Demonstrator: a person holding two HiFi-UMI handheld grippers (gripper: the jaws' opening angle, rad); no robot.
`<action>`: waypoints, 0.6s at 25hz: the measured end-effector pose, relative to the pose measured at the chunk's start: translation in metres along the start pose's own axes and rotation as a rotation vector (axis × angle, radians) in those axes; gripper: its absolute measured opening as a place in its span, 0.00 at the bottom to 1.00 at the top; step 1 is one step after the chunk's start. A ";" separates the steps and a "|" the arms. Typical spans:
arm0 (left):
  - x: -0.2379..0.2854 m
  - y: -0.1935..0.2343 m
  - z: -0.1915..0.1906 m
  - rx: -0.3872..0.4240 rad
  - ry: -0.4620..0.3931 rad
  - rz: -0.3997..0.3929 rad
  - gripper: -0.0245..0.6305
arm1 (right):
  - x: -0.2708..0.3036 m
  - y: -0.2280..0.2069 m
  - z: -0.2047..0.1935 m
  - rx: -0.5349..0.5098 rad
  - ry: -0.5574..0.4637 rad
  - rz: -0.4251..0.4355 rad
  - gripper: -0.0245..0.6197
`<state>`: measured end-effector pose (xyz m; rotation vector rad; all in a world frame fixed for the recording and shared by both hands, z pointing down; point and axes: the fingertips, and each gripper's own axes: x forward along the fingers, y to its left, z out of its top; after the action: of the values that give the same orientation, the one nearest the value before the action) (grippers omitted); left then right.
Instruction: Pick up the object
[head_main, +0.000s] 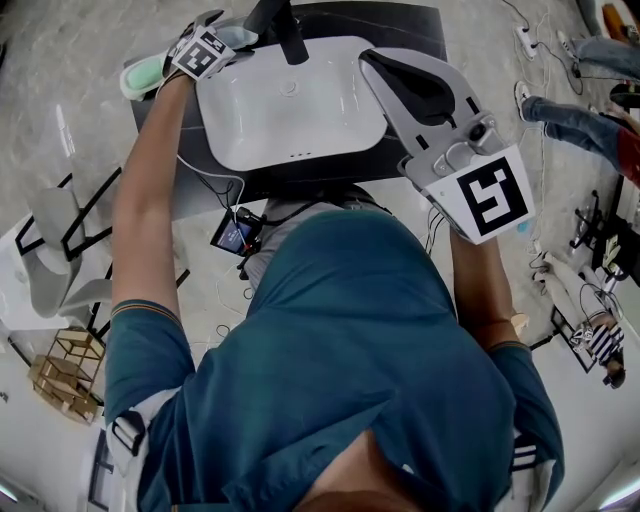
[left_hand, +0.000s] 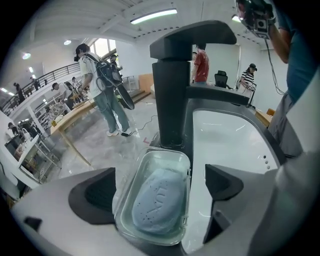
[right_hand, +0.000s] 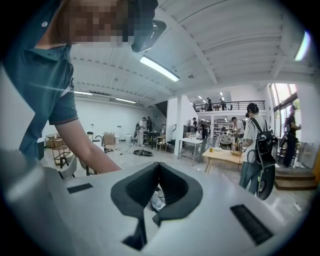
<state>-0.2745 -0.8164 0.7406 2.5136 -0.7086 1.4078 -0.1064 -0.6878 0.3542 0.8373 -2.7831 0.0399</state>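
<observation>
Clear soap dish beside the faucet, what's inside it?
A pale blue soap bar lies inside the clear dish. The dish floor beneath the bar is covered.

We are working in a big open lab hall: around the white sink (head_main: 290, 120) people (left_hand: 102, 90) are milling among wooden worktables (right_hand: 227, 155), cables (left_hand: 142, 125) are trailing across the floor (left_hand: 100, 150), and a railed mezzanine (right_hand: 235, 104) is overlooking it.

The mark embossed on the soap (left_hand: 157, 202) is unreadably blurred.
</observation>
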 end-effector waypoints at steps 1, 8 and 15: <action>0.001 0.000 -0.001 0.007 0.009 -0.004 0.87 | 0.000 0.000 0.000 0.001 0.001 0.000 0.06; 0.009 -0.004 -0.009 0.053 0.070 -0.039 0.86 | -0.001 -0.004 -0.004 0.007 0.011 -0.003 0.06; 0.013 0.002 -0.011 0.107 0.108 -0.023 0.86 | 0.000 -0.007 -0.009 0.015 0.018 -0.001 0.06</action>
<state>-0.2776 -0.8187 0.7574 2.4920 -0.5974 1.6004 -0.1007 -0.6927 0.3626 0.8375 -2.7687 0.0674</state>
